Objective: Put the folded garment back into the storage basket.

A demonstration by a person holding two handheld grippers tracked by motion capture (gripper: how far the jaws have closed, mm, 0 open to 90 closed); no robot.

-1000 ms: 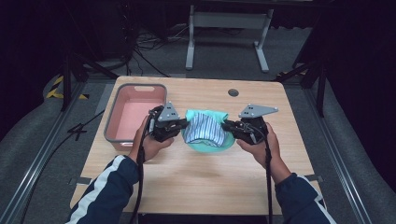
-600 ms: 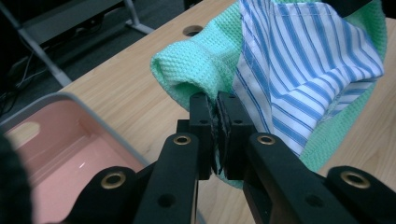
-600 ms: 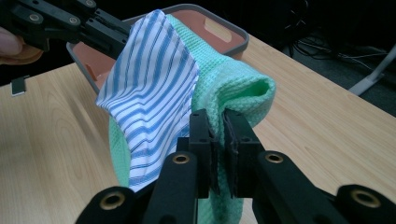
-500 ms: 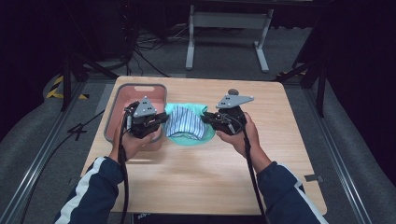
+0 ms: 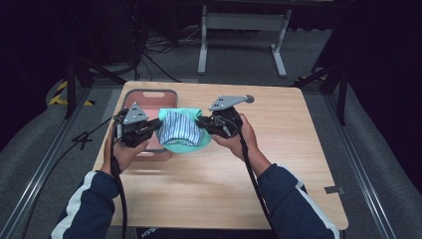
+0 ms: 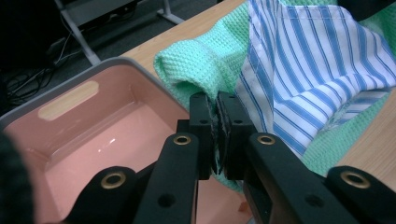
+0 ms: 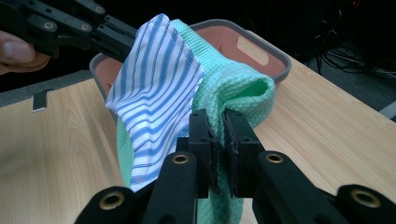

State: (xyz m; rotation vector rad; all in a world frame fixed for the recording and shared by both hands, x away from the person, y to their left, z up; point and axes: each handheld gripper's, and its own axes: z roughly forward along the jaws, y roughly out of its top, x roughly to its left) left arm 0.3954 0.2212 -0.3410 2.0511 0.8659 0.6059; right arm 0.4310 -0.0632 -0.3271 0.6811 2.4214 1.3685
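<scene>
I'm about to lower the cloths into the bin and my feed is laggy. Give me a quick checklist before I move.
1. Left gripper shut on the green cloth: ok.
2. Right gripper shut on the green cloth's other side: ok.
3. Striped cloth riding on the green cloth between the grippers: ok, though loose; whether either gripper also pinches it, cannot tell.
4. Pink bin free to take the load: ok, its visible inside is bare.
5. Bundle fully over the bin: not ok; in the high view most of it hangs over the table beside the bin.
6. Bundle lifted above the bin's rim: ok.
</scene>
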